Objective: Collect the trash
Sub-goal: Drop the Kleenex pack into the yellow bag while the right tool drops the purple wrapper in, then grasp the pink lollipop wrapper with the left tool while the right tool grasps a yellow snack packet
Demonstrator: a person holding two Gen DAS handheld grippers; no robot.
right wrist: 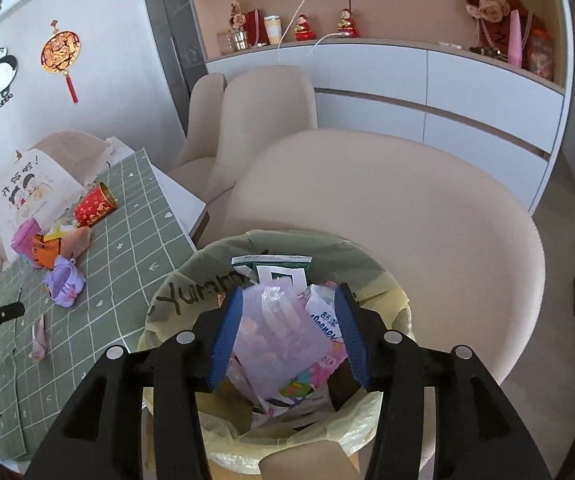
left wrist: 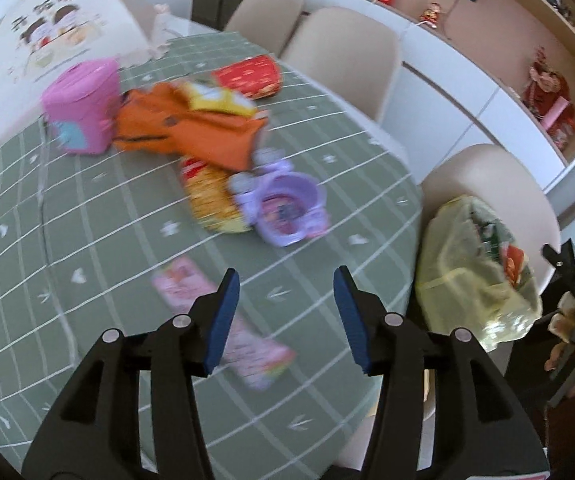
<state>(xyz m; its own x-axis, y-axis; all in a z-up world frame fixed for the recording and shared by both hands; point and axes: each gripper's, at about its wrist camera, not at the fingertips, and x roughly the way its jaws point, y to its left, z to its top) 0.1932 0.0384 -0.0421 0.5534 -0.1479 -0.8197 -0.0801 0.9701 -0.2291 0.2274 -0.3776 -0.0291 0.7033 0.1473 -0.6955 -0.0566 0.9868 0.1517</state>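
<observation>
Blue-padded left tool [left wrist: 286, 316] hovers wide open over the green checked counter [left wrist: 87, 208], holding nothing, angled down toward a pink wrapper [left wrist: 255, 356] lying flat just under its left finger. Right tool [right wrist: 287, 332] points down into the yellow-lined trash bin [right wrist: 391, 304], fingers spread apart, a crumpled pale purple plastic bag [right wrist: 275, 328] sitting between them on top of the trash; whether the pads touch it, cannot tell. Bin stands just off the counter's edge, in front of a beige chair [right wrist: 427, 208]. More trash on the counter farther from the bin: purple plastic cup [left wrist: 283, 208] tipped on its side, touching a yellow snack packet [left wrist: 211, 204]; orange packaging [left wrist: 191, 128] beyond that, beside a pink box [left wrist: 83, 108]; red can [left wrist: 249, 76] lying on its side behind. Left view blurry.
</observation>
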